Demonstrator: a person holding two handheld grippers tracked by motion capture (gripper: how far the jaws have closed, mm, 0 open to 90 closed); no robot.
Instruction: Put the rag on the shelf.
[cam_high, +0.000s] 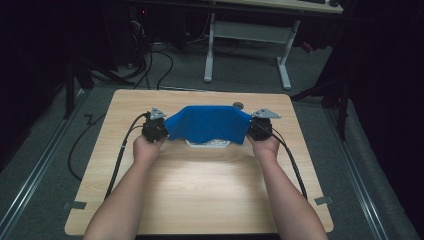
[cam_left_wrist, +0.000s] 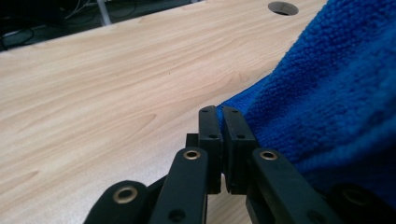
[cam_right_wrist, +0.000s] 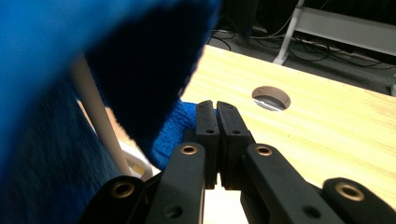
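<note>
Two grippers hold one blue cloth (cam_high: 207, 124) stretched between them above the far half of the wooden table (cam_high: 200, 190), nearer its far edge than its near one. We see the cloth hanging like a sheet over a white object (cam_high: 207, 144) that peeks out below its lower edge; what that object is we cannot tell. Our left gripper (cam_left_wrist: 219, 114) has its jaws pressed together on the cloth's left corner, the fabric bunching to the right of the black jaws. Our right gripper (cam_right_wrist: 216, 108) is likewise clamped on the opposite corner, with blue folds just beside its jaws. A round hole (cam_right_wrist: 271, 98) sits in the tabletop near the far edge, behind the cloth. Cables (cam_high: 122, 150) trail from both grippers toward the near edge.
</note>
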